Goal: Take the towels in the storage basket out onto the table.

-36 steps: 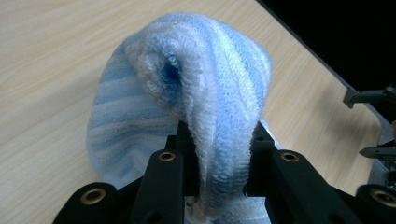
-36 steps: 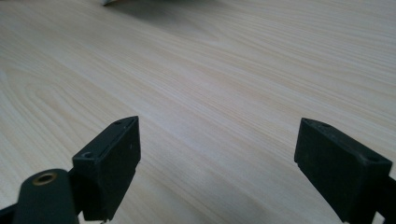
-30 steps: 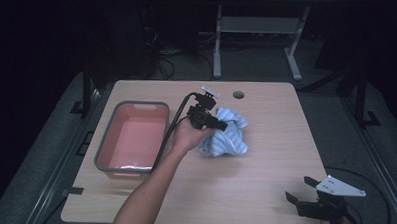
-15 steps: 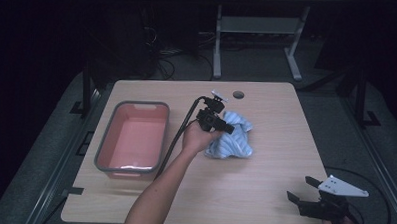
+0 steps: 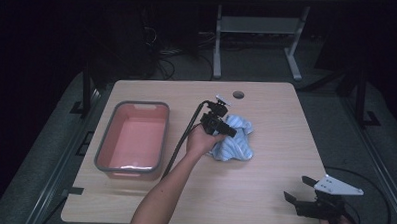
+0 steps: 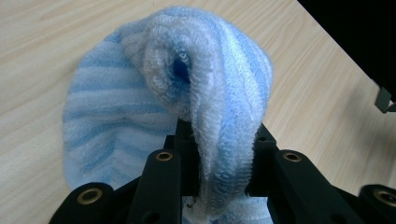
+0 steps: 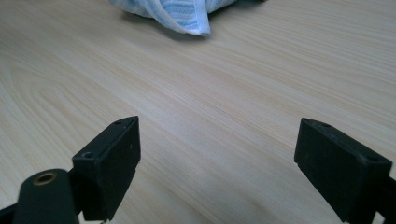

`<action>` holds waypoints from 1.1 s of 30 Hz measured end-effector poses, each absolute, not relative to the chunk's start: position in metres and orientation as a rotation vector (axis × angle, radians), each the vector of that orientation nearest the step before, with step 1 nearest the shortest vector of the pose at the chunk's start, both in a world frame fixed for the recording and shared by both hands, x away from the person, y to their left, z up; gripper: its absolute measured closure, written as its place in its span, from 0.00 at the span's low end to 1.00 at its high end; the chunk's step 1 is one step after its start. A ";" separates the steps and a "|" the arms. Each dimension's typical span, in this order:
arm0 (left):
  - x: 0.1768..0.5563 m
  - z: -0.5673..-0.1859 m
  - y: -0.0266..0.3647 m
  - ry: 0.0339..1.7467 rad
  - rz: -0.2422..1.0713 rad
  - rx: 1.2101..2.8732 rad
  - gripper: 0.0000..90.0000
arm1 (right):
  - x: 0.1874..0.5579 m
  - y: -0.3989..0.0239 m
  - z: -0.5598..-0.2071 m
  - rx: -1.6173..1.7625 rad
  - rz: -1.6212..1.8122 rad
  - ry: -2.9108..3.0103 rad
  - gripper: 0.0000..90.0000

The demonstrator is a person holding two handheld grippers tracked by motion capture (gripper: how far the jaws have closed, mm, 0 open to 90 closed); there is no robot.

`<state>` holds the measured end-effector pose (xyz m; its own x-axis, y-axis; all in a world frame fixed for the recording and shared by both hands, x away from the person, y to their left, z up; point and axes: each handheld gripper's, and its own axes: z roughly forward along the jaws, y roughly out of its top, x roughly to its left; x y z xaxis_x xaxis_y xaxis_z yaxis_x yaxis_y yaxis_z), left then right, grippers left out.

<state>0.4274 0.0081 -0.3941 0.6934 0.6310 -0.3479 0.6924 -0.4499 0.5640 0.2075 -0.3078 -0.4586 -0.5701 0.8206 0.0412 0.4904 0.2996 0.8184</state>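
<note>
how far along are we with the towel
Done: the left tool is shut on a fold of the blue-and-white striped terry towel. In hand: the towel, most of it resting on the light wooden table. Left: any transfer; the pink grey-rimmed tub holds nothing, and the right tool waits open.

Blue-and-white striped towel [image 5: 234, 142], crumpled; lies mid-table beside the pink tub; one fold pinched upward.

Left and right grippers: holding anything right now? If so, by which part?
The left gripper is shut on a bunched fold of the blue striped towel, pinched between its fingers. The right gripper is open over the bare table, holding nothing.
</note>
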 end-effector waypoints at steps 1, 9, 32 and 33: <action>0.427 -0.395 0.007 1.012 -0.117 2.198 0.79 | 0.208 -0.308 -0.459 1.173 1.169 2.187 0.15; 0.426 -0.405 0.005 1.024 -0.120 2.199 0.77 | 0.208 -0.308 -0.459 1.177 1.167 2.186 0.15; 0.419 -0.421 0.004 1.044 -0.121 2.178 0.61 | 0.209 -0.307 -0.459 1.169 1.162 2.192 0.15; 0.419 -0.421 0.004 1.044 -0.116 2.178 0.60 | 0.209 -0.307 -0.459 1.170 1.162 2.194 0.15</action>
